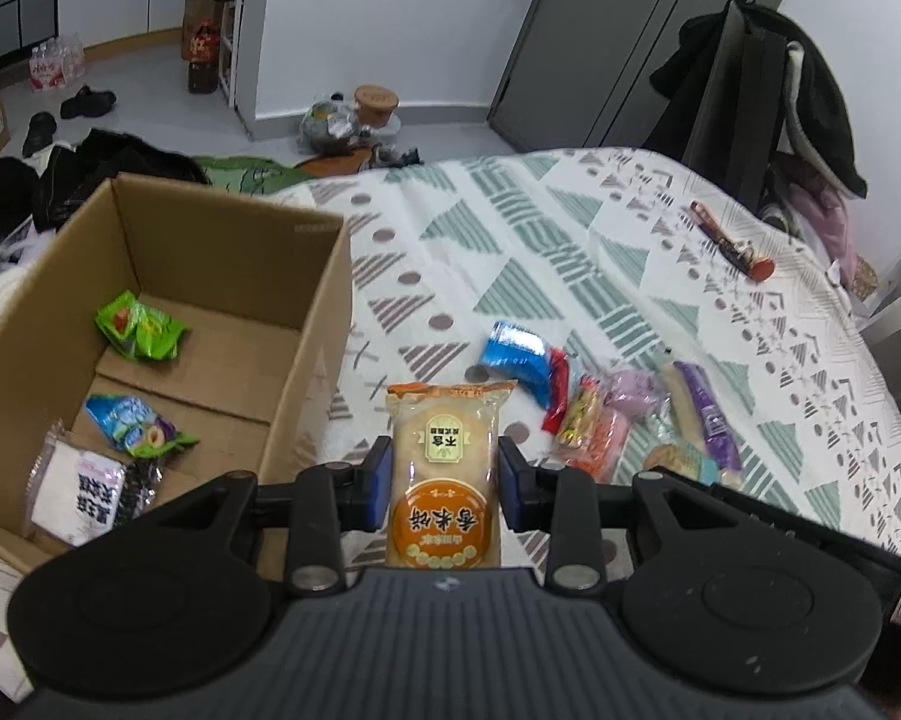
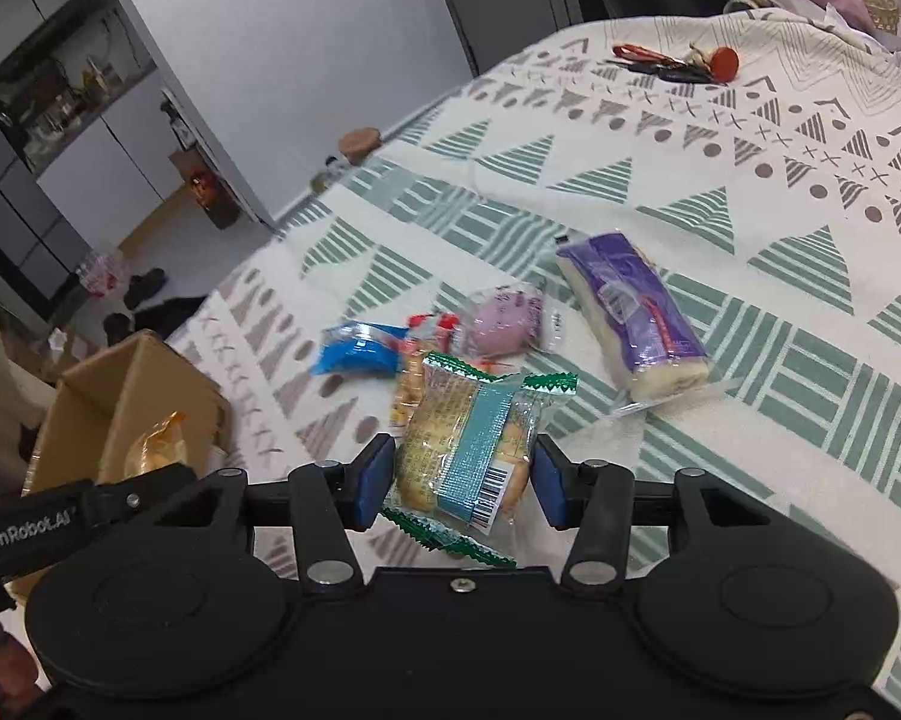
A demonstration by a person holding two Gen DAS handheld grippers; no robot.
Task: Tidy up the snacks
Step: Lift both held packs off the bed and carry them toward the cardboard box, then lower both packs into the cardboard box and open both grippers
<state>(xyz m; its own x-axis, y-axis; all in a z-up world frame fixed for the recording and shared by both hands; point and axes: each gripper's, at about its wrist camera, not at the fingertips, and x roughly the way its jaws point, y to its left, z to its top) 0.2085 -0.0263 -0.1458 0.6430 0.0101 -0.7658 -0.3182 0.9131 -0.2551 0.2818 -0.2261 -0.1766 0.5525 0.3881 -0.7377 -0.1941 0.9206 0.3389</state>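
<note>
Between the left tool (image 1: 443,483) pads sits a gripped rice cracker packet (image 1: 443,468), beside the cardboard box (image 1: 306,372) at the bed's (image 1: 570,228) edge; the right tool (image 2: 459,474) clamps a green-trimmed biscuit packet (image 2: 465,450). Judging by this, loading is underway: next, carry both over the box and release.

Glossy plastic snack wrappers (image 2: 633,324), matt brown cardboard box (image 1: 306,324), soft printed cloth bedspread (image 1: 510,228).

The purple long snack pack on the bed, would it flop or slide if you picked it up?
The purple snack pack looks soft, like bread, so it would probably sag at the ends. Its shiny wrapper may be slippery. It lies flat on the bedspread, so it likely won't roll.
</note>
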